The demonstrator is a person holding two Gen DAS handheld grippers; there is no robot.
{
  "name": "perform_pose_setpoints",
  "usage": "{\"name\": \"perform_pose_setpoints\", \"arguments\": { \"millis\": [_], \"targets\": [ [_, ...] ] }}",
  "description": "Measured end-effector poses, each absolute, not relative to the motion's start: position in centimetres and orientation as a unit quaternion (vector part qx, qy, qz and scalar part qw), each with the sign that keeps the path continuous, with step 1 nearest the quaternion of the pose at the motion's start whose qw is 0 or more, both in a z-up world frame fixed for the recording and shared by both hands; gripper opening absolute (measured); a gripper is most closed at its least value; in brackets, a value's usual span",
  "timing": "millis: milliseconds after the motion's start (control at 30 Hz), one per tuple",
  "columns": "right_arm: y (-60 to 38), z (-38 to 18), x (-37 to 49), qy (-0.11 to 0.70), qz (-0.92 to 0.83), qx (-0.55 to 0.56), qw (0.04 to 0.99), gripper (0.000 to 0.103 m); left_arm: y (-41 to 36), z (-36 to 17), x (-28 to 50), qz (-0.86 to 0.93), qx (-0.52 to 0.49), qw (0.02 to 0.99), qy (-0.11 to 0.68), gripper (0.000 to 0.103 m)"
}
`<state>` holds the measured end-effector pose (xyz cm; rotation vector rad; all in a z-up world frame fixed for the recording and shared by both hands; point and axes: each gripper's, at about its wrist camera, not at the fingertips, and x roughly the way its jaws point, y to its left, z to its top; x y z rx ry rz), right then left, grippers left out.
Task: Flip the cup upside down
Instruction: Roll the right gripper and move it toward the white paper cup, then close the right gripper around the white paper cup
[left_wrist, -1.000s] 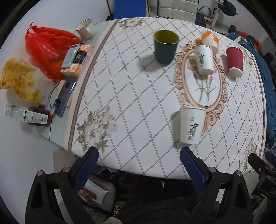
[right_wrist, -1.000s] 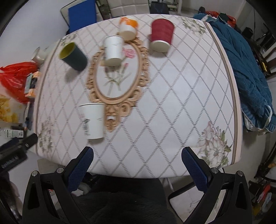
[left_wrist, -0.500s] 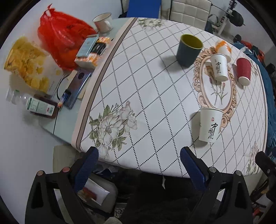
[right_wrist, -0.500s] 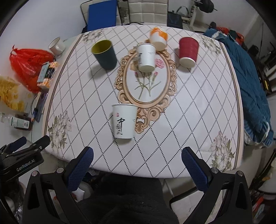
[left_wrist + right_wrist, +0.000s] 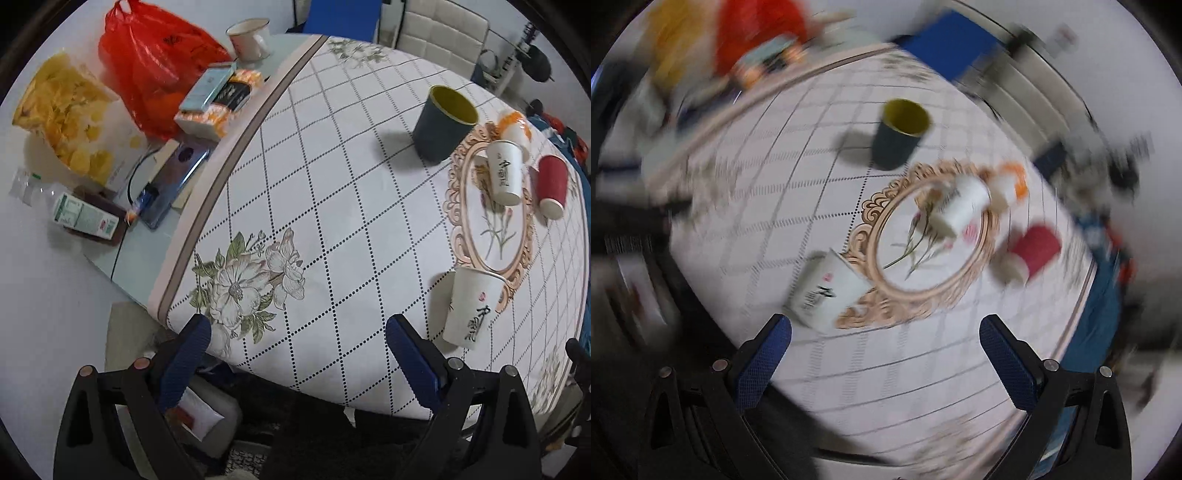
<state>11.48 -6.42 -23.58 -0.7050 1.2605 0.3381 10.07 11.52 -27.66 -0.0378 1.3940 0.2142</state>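
Observation:
Several cups stand on the patterned tablecloth (image 5: 332, 229). A dark green cup (image 5: 441, 123) with a yellow inside stands upright, also in the right wrist view (image 5: 899, 134). A white paper cup (image 5: 471, 308) with black writing stands mouth up near the front edge (image 5: 827, 290). Another white cup (image 5: 504, 171), a red cup (image 5: 551, 186) and an orange-and-white cup (image 5: 515, 127) stand upside down further back. My left gripper (image 5: 297, 362) is open and empty above the table's front edge. My right gripper (image 5: 886, 360) is open and empty; its view is motion-blurred.
Left of the cloth lie a red plastic bag (image 5: 155, 62), a yellow snack bag (image 5: 70, 114), boxes (image 5: 218, 99), a phone (image 5: 173, 173), a bottle (image 5: 74, 216) and a white mug (image 5: 249, 38). A blue blanket (image 5: 1097, 306) hangs at the right edge.
Both grippers have swung left: the left view now shows more of the clutter beside the cloth. The right gripper is rotating quickly, blurring its view. No cup has moved.

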Motion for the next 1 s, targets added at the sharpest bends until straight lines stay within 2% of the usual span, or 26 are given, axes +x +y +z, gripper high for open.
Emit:
{"name": "perform_pose_setpoints", "arguments": {
  "millis": [233, 467, 733, 833, 1000],
  "targets": [
    [-3.6, -29.0, 10.1, 0.468, 0.254, -0.602, 0.595, 0.103, 11.3, -30.6, 10.7, 0.121, -0.032, 0.733, 0.668, 0.097],
    [-4.1, -35.5, 5.5, 0.273, 0.369, -0.803, 0.381, 0.099, 11.7, -33.5, 10.5, 0.149, -0.050, 0.710, 0.686, 0.097],
    [-8.2, -41.2, 1.9, 0.012, 0.437, -0.889, 0.137, 0.098, 12.1, -36.1, 10.1, 0.168, -0.068, 0.692, 0.699, 0.097],
    [-9.1, -42.6, 1.8, -0.044, 0.444, -0.891, 0.086, 0.097, 12.2, -36.7, 10.1, 0.170, -0.074, 0.688, 0.702, 0.097],
    [-9.6, -44.0, 2.7, -0.074, 0.446, -0.891, 0.049, 0.093, 12.5, -37.4, 9.9, 0.172, -0.078, 0.682, 0.706, 0.097]
  ]
}}
